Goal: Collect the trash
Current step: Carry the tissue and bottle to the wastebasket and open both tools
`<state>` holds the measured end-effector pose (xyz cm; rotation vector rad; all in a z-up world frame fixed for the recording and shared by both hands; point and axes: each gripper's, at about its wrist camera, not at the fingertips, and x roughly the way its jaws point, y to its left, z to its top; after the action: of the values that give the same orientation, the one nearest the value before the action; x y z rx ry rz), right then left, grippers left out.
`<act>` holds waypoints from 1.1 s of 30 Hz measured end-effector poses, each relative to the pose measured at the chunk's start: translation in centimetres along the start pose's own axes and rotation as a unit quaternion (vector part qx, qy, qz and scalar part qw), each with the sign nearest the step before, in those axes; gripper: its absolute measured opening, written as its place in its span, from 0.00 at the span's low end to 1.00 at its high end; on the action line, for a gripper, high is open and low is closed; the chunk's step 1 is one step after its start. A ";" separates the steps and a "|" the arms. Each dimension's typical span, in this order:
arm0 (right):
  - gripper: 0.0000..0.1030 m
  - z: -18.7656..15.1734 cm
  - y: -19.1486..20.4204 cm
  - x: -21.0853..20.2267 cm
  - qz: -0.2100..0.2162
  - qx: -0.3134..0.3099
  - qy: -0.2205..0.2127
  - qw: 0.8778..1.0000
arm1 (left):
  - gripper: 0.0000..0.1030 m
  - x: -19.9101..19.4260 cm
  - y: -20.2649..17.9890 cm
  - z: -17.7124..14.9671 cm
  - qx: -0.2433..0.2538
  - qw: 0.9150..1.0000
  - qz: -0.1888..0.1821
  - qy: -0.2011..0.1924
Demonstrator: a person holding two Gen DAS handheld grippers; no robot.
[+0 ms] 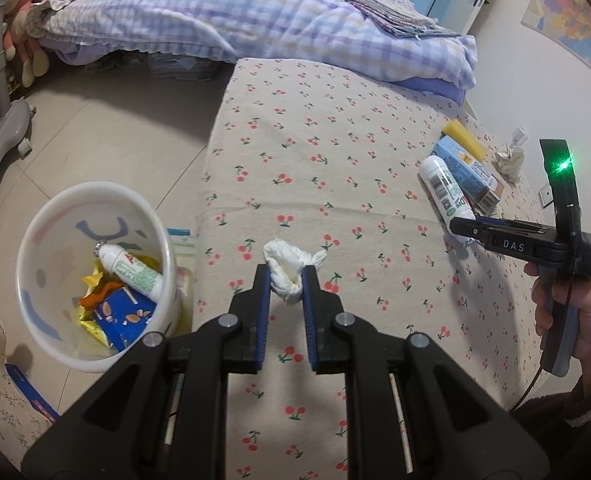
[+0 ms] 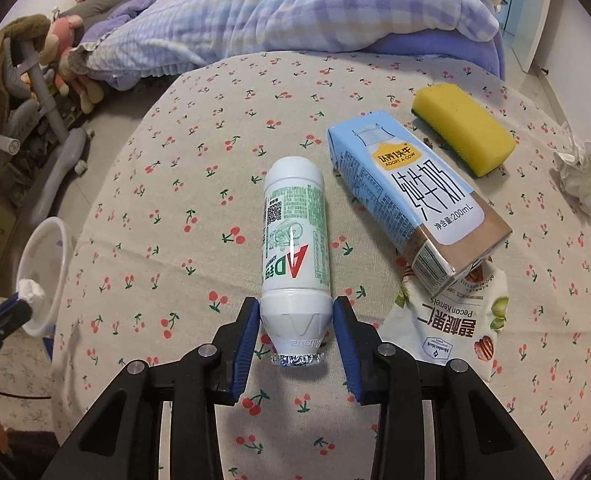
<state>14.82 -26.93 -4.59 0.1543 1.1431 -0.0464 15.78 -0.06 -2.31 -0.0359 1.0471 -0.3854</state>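
Note:
My left gripper point(image 1: 286, 278) is shut on a crumpled white tissue point(image 1: 289, 266) and holds it above the cherry-print tabletop point(image 1: 315, 128). The tissue also shows in the right wrist view point(image 2: 30, 290), in front of the bin. A white trash bin point(image 1: 27, 240) stands on the floor to the left, with a bottle and wrappers inside. My right gripper point(image 2: 296, 310) is open, its fingers either side of the neck end of a white AD drink bottle point(image 2: 295, 232) lying on the table. It does not grip the bottle.
Beside the bottle lie a blue milk carton point(image 2: 411, 196), a yellow sponge point(image 2: 461, 134), a pecan snack wrapper point(image 2: 455, 324) and a crumpled paper wad point(image 2: 579, 170). A bed with a plaid quilt point(image 1: 231, 16) is behind the table. A chair base point(image 1: 3, 136) stands at far left.

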 end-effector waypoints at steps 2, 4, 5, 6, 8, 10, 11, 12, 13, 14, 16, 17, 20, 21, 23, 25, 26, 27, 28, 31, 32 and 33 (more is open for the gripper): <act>0.38 -0.1 0.5 -0.6 0.002 0.001 0.000 1.000 | 0.16 -0.4 0.4 0.0 -0.002 1.000 0.001 -0.003; 0.37 -0.1 1.2 -1.4 0.008 -0.007 -0.007 1.000 | 0.17 -0.9 1.0 0.0 -0.006 1.000 0.006 -0.009; 0.37 -0.2 1.7 -2.0 0.011 -0.012 -0.011 1.000 | 0.16 -1.0 1.2 0.0 -0.008 1.000 0.006 -0.011; 0.37 -0.3 2.0 -2.3 0.014 -0.013 -0.013 1.000 | 0.17 -1.2 1.6 0.0 -0.012 1.000 0.006 -0.013; 0.37 -0.4 2.9 -3.1 0.028 -0.017 -0.019 0.999 | 0.17 -1.6 2.4 0.0 -0.021 1.000 0.008 -0.017; 0.37 -0.5 3.8 -3.9 0.038 -0.024 -0.025 0.999 | 0.17 -2.0 3.3 0.0 -0.031 0.999 0.010 -0.021; 0.37 -0.5 4.3 -4.2 0.042 -0.028 -0.029 0.998 | 0.17 -2.1 3.8 0.0 -0.036 0.999 0.011 -0.022; 0.37 -0.4 4.9 -4.4 0.044 -0.032 -0.032 0.998 | 0.17 -2.4 4.4 0.0 -0.043 0.999 0.013 -0.024; 0.37 -0.4 5.3 -4.6 0.047 -0.035 -0.034 0.998 | 0.16 -2.5 4.9 -0.1 -0.047 0.998 0.014 -0.025; 0.37 -0.4 5.8 -4.8 0.051 -0.038 -0.037 0.997 | 0.17 -2.7 5.3 -0.1 -0.051 0.998 0.015 -0.026; 0.37 -0.3 6.9 -5.0 0.058 -0.045 -0.038 0.997 | 0.17 -3.1 6.4 -0.2 -0.063 0.997 0.019 -0.030; 0.37 -0.3 7.6 -5.2 0.061 -0.051 -0.039 0.996 | 0.17 -3.2 6.9 -0.2 -0.068 0.997 0.021 -0.031; 0.37 -0.3 9.1 -5.2 0.070 -0.063 -0.039 0.995 | 0.17 -3.5 8.7 -0.4 -0.088 0.995 0.029 -0.033; 0.37 -0.3 9.7 -5.3 0.073 -0.067 -0.039 0.994 | 0.17 -3.5 9.5 -0.5 -0.098 0.994 0.034 -0.032; 0.37 -0.3 10.9 -5.4 0.080 -0.076 -0.039 0.993 | 0.17 -3.5 10.5 -0.6 -0.110 0.993 0.039 -0.032; 0.37 -0.2 12.0 -5.3 0.085 -0.083 -0.039 0.992 | 0.17 -3.5 11.7 -0.7 -0.123 0.991 0.047 -0.032; 0.37 -0.2 12.6 -5.2 0.089 -0.086 -0.038 0.992 | 0.17 -3.5 11.9 -0.7 -0.125 0.990 0.050 -0.032; 0.37 -0.2 13.2 -5.1 0.093 -0.089 -0.037 0.991 | 0.17 -3.4 12.5 -0.8 -0.130 0.990 0.054 -0.031; 0.37 -0.3 13.6 -5.2 0.096 -0.091 -0.036 0.991 | 0.17 -3.3 12.8 -0.9 -0.133 0.989 0.055 -0.031; 0.37 -0.2 15.6 -4.8 0.104 -0.103 -0.032 0.989 | 0.19 -3.2 14.1 -1.1 -0.142 0.987 0.062 -0.029; 0.37 -0.2 16.1 -4.7 0.105 -0.106 -0.030 0.988 | 0.30 -3.2 14.6 -1.3 -0.145 0.987 0.067 -0.025; 0.37 -0.2 16.7 -4.5 0.108 -0.111 -0.029 0.988 | 0.48 -3.1 15.2 -1.4 -0.152 0.985 0.075 -0.016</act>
<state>14.68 -10.54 1.10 0.0777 1.0599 0.2657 17.67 15.33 -3.65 -0.2343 1.0622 -0.0861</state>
